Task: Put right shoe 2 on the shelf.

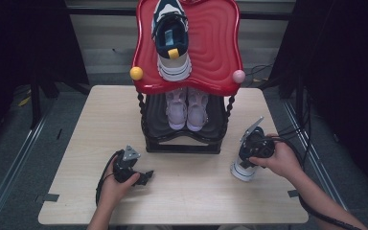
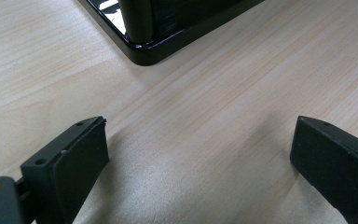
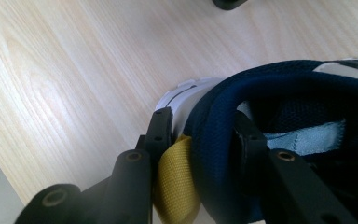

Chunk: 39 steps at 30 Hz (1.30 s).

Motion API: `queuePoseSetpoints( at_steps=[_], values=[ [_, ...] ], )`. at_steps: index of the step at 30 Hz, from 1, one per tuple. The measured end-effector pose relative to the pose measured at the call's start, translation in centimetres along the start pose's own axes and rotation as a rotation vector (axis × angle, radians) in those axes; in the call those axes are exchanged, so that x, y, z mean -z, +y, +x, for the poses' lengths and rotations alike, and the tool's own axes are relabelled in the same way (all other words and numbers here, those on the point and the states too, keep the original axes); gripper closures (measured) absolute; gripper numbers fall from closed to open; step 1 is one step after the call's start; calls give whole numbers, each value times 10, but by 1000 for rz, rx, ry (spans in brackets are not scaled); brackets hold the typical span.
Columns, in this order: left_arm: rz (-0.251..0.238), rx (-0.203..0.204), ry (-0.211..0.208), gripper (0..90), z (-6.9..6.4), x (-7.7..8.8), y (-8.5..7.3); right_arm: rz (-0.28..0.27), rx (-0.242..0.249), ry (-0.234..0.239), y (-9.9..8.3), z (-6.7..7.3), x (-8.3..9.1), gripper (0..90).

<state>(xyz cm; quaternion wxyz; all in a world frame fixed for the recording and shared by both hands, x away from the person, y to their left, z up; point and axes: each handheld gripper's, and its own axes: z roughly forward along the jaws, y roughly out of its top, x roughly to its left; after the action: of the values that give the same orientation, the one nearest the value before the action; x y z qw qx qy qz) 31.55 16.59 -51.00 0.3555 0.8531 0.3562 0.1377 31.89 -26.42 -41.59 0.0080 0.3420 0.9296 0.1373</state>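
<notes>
A navy and white sneaker (image 1: 242,171) stands on its white sole on the table's right side. My right gripper (image 1: 246,162) grips its heel from above. In the right gripper view one jaw lies against the yellow pull tab (image 3: 175,182) outside the heel. The other jaw sits inside the shoe, with the navy collar (image 3: 219,121) pinched between them. My left gripper (image 1: 143,177) rests low over the table at the front left. Its jaws stand wide apart over bare wood, as the left gripper (image 2: 200,149) shows. The matching sneaker (image 1: 171,38) lies on the rack's red top tray (image 1: 215,43).
The two-tier shoe rack stands at the table's back middle. A pale pink pair of shoes (image 1: 187,108) sits on its black lower shelf (image 1: 182,143), whose corner (image 2: 144,51) lies just ahead of my left gripper. Yellow (image 1: 136,73) and pink (image 1: 238,76) knobs stick out at the red tray's front corners.
</notes>
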Motion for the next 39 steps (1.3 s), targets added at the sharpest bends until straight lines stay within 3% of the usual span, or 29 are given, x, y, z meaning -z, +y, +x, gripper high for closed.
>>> queuePoseSetpoints(
  at_steps=[7,9,10,13,17,19,20,21,24,25,26,31,39],
  values=[
    [1,-5,2,35,0,0,0,106,47,0,9,1,-3,655],
    [1,-5,2,35,0,0,0,126,53,4,11,1,-3,660],
    [1,-6,2,34,1,0,0,119,79,9,11,0,-4,661],
    [3,-7,-2,33,1,0,0,161,52,24,13,4,-4,659],
    [3,-6,-2,32,1,0,0,182,93,6,14,2,-5,649],
    [3,-5,1,32,1,0,0,184,81,13,15,4,-5,633],
    [1,-6,0,30,1,0,0,183,99,11,14,3,-6,628],
    [2,-6,0,29,1,0,0,198,80,19,14,5,-6,639],
    [2,-6,0,29,1,0,0,199,112,41,12,4,-11,714],
    [2,-6,0,29,1,0,0,203,87,61,11,7,-11,726],
    [2,-5,0,29,1,0,1,198,115,47,11,7,-11,731],
    [1,-4,-2,29,1,0,1,189,148,20,6,10,-9,748],
    [5,-4,3,20,1,-1,1,186,190,35,7,13,21,747]
  ],
)
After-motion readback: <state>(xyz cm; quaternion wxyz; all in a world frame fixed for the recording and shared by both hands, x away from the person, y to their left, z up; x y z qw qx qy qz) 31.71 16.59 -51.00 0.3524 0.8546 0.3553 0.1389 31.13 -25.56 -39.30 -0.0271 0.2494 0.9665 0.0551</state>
